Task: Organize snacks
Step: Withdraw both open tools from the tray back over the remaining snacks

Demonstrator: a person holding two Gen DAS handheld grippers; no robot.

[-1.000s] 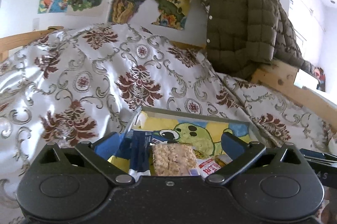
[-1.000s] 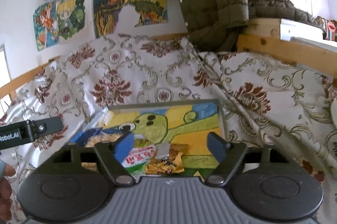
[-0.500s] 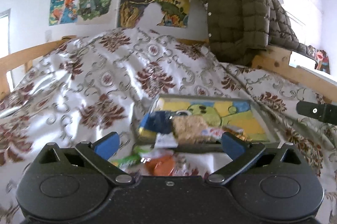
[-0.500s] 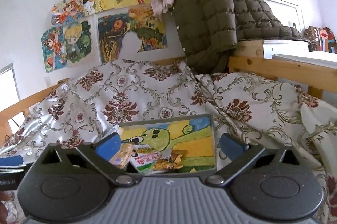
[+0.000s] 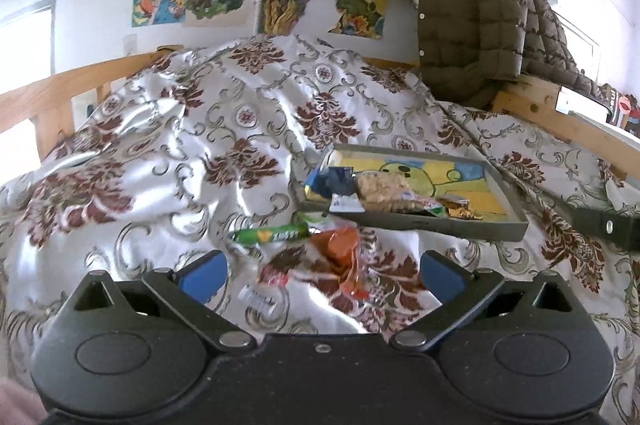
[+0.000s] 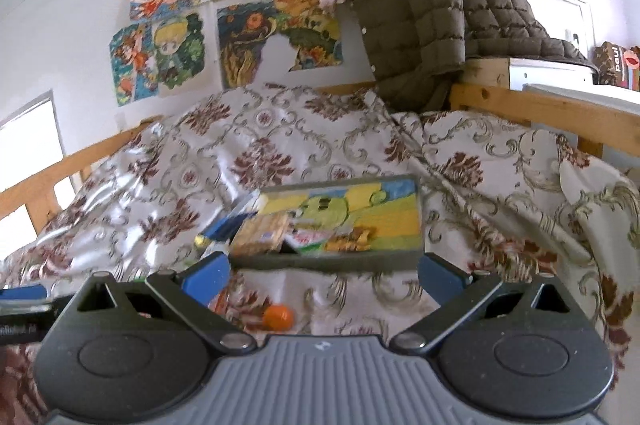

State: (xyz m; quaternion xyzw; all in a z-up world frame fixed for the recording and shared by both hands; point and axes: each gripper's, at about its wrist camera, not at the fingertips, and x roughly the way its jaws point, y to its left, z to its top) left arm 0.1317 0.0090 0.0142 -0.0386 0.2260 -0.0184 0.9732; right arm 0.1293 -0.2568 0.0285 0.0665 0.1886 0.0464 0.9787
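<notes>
The snacks divide into two groups. One group lies in the tray [image 5: 420, 223], a shallow grey-walled tray with a cartoon-printed floor, resting on the bed: a blue packet [image 5: 332, 181], a clear-wrapped cereal bar [image 5: 384, 187] and a gold foil wrapper [image 5: 458, 211], all crowded at the near end. The second group lies loose on the bedspread [image 5: 180, 153] just in front of the tray: a green tube-shaped pack [image 5: 270, 235], an orange crinkled bag [image 5: 340, 249] and, in the right wrist view, a small orange ball [image 6: 277, 317]. These items are judged light and soft; the film wrappers are likely slippery and crush easily, so take each across its narrow width at mid-body, not by a loose corner. The ball may roll on the glossy fabric. The left tool [image 5: 322, 271] stands with its jaws apart and empty, above the orange bag. The right tool [image 6: 322, 271] also has its jaws fully apart, holding nothing, aimed at the near wall of the tray. A quilted jacket [image 5: 476, 25] hangs on the wooden bed frame behind.
</notes>
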